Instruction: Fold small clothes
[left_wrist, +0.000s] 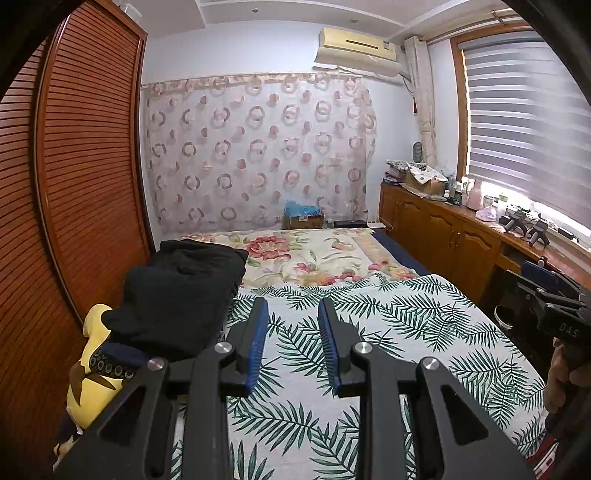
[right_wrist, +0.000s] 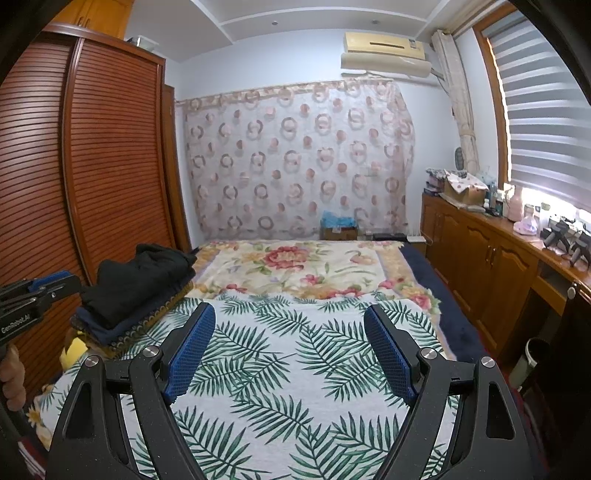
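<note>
A stack of folded dark clothes (left_wrist: 181, 295) lies at the bed's left side, black on top and navy beneath, with a yellow garment (left_wrist: 92, 369) under it. In the right wrist view the same clothes stack (right_wrist: 136, 288) sits left of the gripper. My left gripper (left_wrist: 293, 314) hovers above the leaf-print sheet (left_wrist: 406, 332), jaws narrowly apart with nothing between them. My right gripper (right_wrist: 290, 328) stands wide open over the leaf-print sheet (right_wrist: 295, 369), also holding nothing. Each gripper shows at the edge of the other's view, held by a hand.
A slatted wooden wardrobe (left_wrist: 74, 166) runs along the left of the bed. A floral blanket (left_wrist: 314, 254) covers the far half. Wooden cabinets (left_wrist: 443, 229) with clutter stand on the right under the window. A bin (right_wrist: 532, 362) sits on the floor at right.
</note>
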